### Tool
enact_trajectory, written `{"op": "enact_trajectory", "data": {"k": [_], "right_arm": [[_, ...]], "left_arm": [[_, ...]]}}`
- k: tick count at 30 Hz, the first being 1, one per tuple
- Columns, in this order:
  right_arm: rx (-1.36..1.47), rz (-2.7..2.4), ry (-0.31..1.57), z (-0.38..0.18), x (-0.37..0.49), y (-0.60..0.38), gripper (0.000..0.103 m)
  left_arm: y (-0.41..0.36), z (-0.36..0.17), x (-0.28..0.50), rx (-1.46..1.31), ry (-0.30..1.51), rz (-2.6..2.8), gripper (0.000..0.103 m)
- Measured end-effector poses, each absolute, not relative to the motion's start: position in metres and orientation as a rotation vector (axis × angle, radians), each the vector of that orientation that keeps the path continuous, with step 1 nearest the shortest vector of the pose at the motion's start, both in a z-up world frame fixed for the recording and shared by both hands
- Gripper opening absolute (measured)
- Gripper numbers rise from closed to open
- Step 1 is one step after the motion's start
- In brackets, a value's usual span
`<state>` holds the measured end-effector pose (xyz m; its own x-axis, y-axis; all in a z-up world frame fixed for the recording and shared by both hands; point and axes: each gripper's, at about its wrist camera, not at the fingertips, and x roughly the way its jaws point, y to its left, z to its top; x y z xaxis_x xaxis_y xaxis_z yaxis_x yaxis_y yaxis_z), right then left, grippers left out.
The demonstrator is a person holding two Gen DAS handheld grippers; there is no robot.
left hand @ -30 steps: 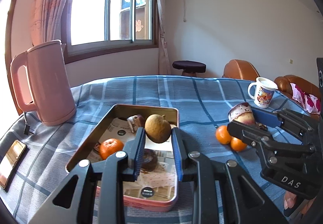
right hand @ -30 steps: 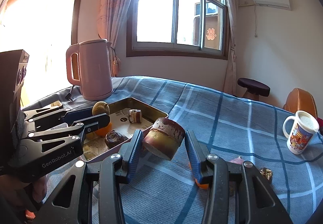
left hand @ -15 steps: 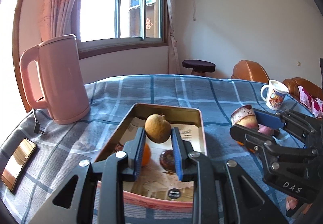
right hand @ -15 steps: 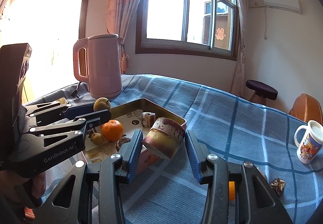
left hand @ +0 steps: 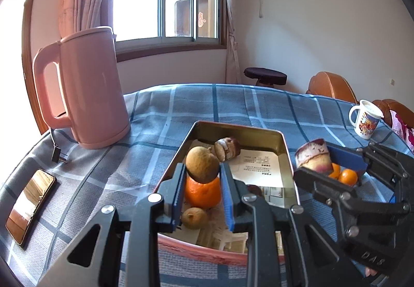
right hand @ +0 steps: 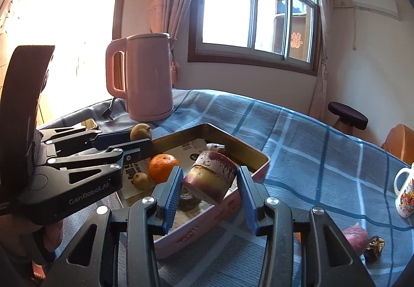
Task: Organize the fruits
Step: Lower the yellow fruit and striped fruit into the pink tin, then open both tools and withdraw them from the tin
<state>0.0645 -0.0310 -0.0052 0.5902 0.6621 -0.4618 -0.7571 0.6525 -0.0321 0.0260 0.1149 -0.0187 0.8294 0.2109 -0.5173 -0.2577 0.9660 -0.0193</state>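
Note:
My left gripper (left hand: 202,170) is shut on a round brown fruit (left hand: 202,164) and holds it above the left side of the metal tray (left hand: 283,147). In the tray lie an orange (left hand: 202,194), a small brown fruit (left hand: 194,217) and a cut sugarcane piece (left hand: 227,148). My right gripper (right hand: 209,183) is shut on a purple-and-yellow sugarcane chunk (right hand: 211,177), held over the tray's near right edge (right hand: 258,157); it also shows in the left wrist view (left hand: 313,156). Two small oranges (left hand: 344,174) lie on the cloth right of the tray.
A pink kettle (left hand: 82,88) stands left of the tray, with its plug (left hand: 57,155) and a phone (left hand: 29,204) nearby. A white mug (left hand: 365,122) is at the far right. A reddish fruit (right hand: 355,236) and a dark shrivelled piece (right hand: 375,250) lie on the blue checked cloth (left hand: 233,103).
Both grippers have moved left over the table with their loads. The left one now hangs over the tray's left side above the orange. The right one has come over the tray's right edge.

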Motion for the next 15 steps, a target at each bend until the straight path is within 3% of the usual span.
{"op": "enact_trajectory", "data": {"k": [15], "right_arm": [[-0.279, 0.86, 0.481, -0.019, 0.062, 0.0, 0.046]], "left_arm": [[0.134, -0.032, 0.033, -0.119, 0.617, 0.252, 0.028]]}}
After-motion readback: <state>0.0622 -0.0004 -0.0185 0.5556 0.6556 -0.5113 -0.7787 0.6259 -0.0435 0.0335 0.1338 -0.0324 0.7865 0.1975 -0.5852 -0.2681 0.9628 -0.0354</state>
